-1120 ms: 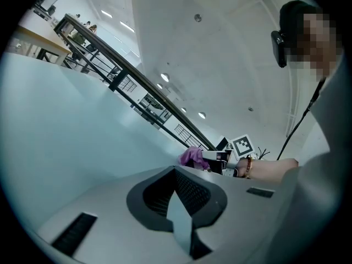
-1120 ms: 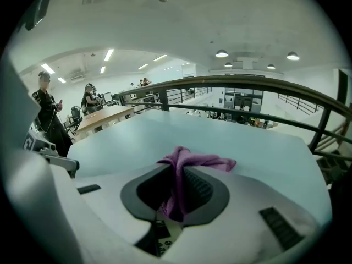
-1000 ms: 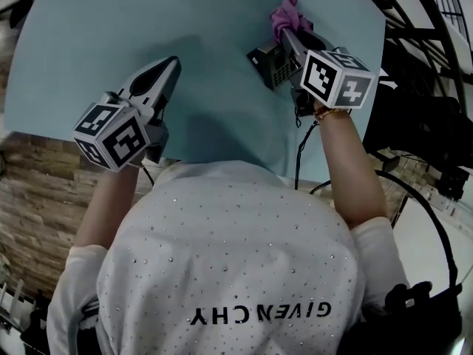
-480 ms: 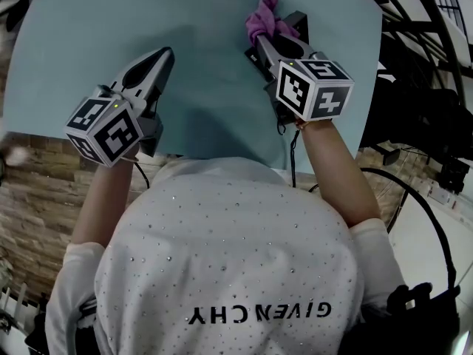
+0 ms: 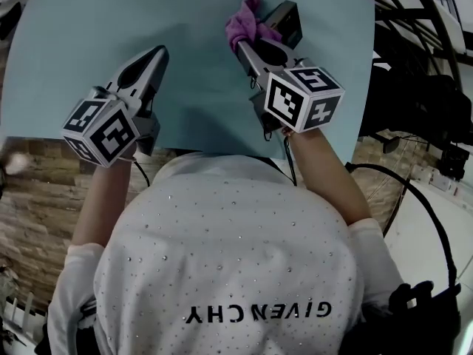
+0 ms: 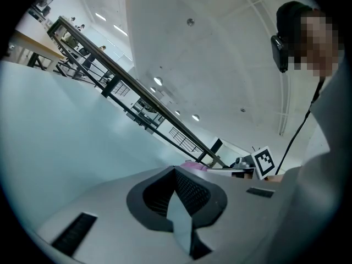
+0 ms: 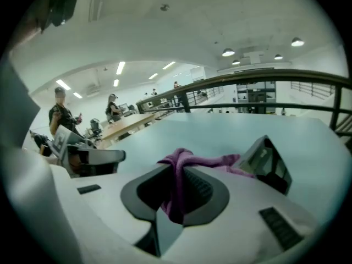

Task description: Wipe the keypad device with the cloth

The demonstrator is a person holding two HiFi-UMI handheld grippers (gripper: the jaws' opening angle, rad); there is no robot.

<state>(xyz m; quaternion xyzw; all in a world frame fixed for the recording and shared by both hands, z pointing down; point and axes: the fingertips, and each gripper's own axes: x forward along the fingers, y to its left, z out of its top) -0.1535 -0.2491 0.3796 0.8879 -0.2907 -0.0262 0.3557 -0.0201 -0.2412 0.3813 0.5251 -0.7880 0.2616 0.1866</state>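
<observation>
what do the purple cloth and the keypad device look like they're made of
Cloth: soft fabric, possibly microfibre; matte purple, it bunches and drapes in limp folds.
Keypad device: likely hard moulded plastic; dark, rigid, sharp-edged wedge casing, finish mostly matte.

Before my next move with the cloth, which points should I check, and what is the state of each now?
1. Cloth held by right gripper: ok, jaws shut on it.
2. Cloth touching device: cannot tell; it hangs just beside it.
3. Left gripper out of the way: ok, shut, empty, well apart from the device.
4. Device held steady: not ok, nothing grips it.
</observation>
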